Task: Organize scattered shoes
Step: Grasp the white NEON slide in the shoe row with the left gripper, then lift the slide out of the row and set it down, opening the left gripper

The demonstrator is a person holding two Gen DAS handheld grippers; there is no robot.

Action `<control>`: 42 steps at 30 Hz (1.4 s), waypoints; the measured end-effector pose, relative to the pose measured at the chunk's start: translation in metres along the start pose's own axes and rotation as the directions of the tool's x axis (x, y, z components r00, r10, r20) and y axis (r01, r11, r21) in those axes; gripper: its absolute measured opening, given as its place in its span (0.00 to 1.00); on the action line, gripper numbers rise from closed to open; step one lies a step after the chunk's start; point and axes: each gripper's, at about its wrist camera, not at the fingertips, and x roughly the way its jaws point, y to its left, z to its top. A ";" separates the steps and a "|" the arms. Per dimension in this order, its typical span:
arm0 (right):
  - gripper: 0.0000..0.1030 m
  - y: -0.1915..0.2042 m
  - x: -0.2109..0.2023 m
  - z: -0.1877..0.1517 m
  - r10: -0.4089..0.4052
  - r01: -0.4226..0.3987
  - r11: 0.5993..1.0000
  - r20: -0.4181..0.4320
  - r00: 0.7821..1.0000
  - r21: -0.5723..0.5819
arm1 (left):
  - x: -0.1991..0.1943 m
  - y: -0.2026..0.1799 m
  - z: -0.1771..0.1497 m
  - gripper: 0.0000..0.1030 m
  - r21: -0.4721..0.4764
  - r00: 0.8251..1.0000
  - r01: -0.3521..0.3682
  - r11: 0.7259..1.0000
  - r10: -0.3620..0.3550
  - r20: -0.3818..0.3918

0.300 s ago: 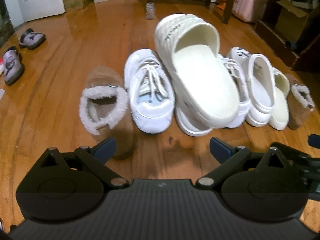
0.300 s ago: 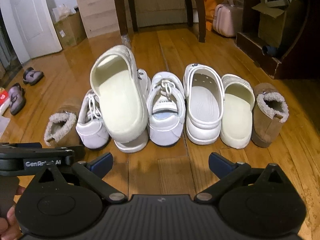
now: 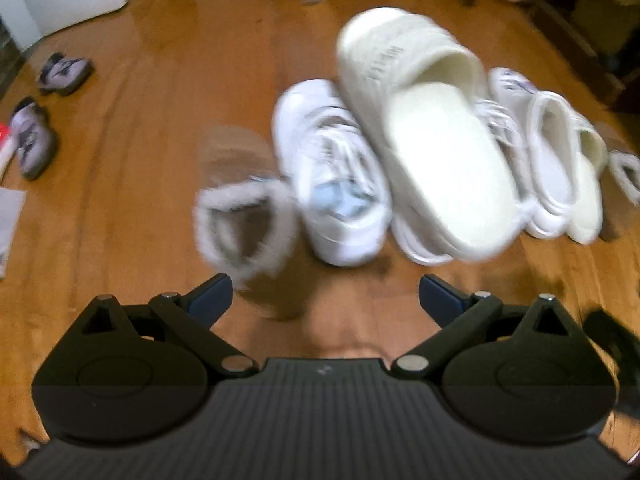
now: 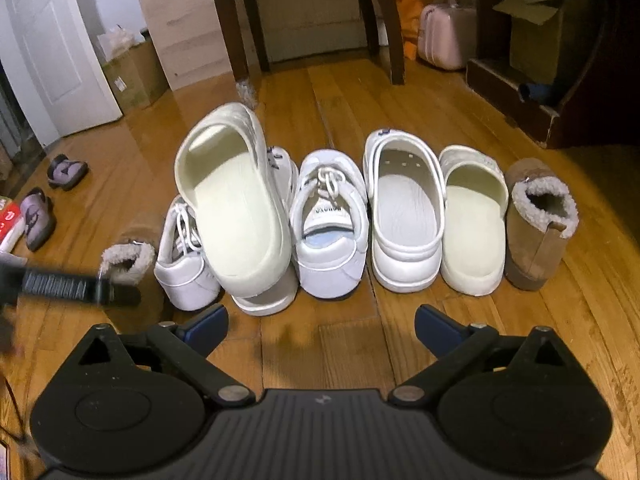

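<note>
Row on the floor: I see a line of shoes (image 4: 360, 220) standing heel-toward-me on the wooden floor (image 4: 320, 340), touching or just beside one another.
Order, left to right: a tan fleece-lined slipper (image 4: 128, 262), a white sneaker (image 4: 186, 256), a big cream clog (image 4: 236, 204), a second white sneaker (image 4: 330, 232), a white perforated clog (image 4: 406, 216), a second cream clog (image 4: 474, 220), a second tan fleece slipper (image 4: 538, 224).
Odd one out: the big cream clog sits tilted, propped on another white shoe (image 4: 264, 300) beneath it, not flat on the floor.
Still apart: two purple sandals (image 4: 50, 196) lie well off to the left, near the door.
Left tongs (image 3: 326, 294): spread wide, nothing between them; this view is motion-blurred.
Right tongs (image 4: 322, 326): spread wide, empty, short of the row.
Progress, my judgement: mostly lined up; pairs are split, the clog is stacked, the sandals remain outside.
</note>
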 end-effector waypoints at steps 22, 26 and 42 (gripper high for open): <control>0.52 -0.019 -0.007 -0.015 0.004 -0.003 1.000 0.016 1.000 -0.020 | 0.053 -0.015 0.035 0.98 -0.026 0.931 -0.008 1.000 0.017 0.364; 0.55 -0.022 -0.017 -0.021 -0.003 0.003 1.000 0.009 1.000 -0.003 | 0.050 -0.039 0.036 0.98 0.037 0.919 -0.058 0.998 0.038 0.393; 0.56 -0.060 -0.014 -0.006 0.019 -0.016 0.999 -0.062 0.998 0.049 | 0.077 -0.048 0.054 0.20 -0.062 0.957 -0.003 0.998 0.021 0.290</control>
